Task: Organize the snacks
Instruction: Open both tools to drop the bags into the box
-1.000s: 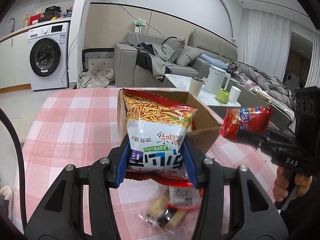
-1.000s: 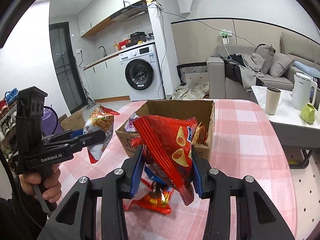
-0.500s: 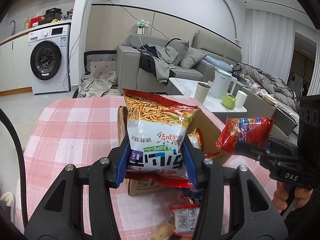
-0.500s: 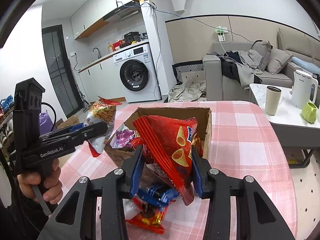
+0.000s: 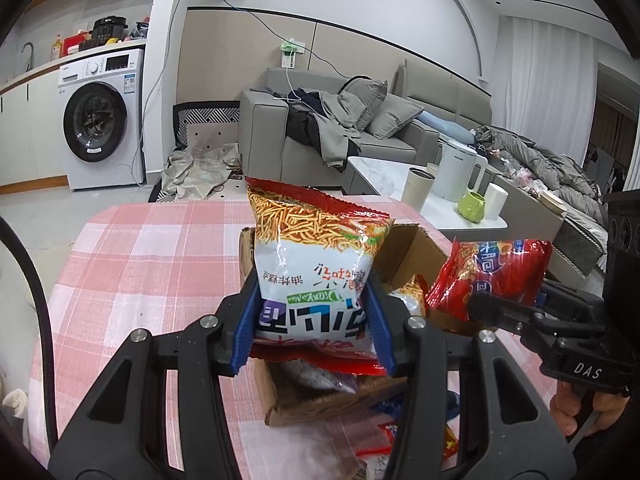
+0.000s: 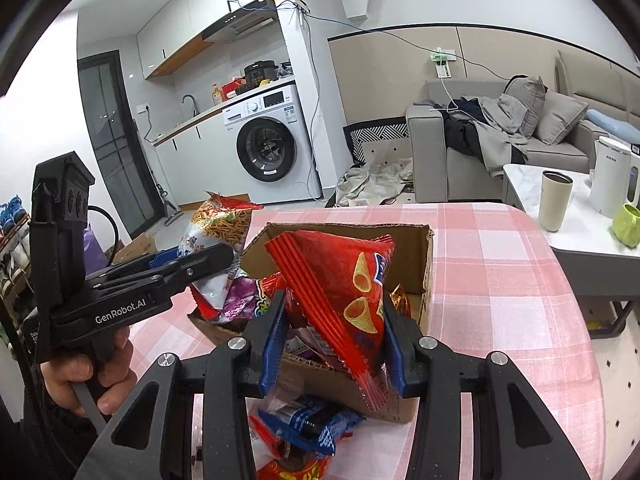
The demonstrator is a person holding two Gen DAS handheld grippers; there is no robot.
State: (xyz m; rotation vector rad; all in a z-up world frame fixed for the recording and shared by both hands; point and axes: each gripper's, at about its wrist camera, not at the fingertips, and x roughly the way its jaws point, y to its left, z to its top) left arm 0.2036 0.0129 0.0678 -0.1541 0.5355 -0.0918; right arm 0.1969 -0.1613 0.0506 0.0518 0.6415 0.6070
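Left tongs (image 5: 314,326) pinch noodle-snack bag (image 5: 316,256), right tongs (image 6: 334,340) pinch red cone-chip bag (image 6: 344,284), both above box (image 6: 424,256)

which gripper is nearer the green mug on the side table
Right. The right gripper, holding the red cone-snack bag, is on the green mug side of the box; the left gripper is farther.

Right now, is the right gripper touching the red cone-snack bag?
Touching. The right wrist view shows the right gripper shut on the red cone-snack bag: both blue pads press its sides, holding it over the cardboard box.
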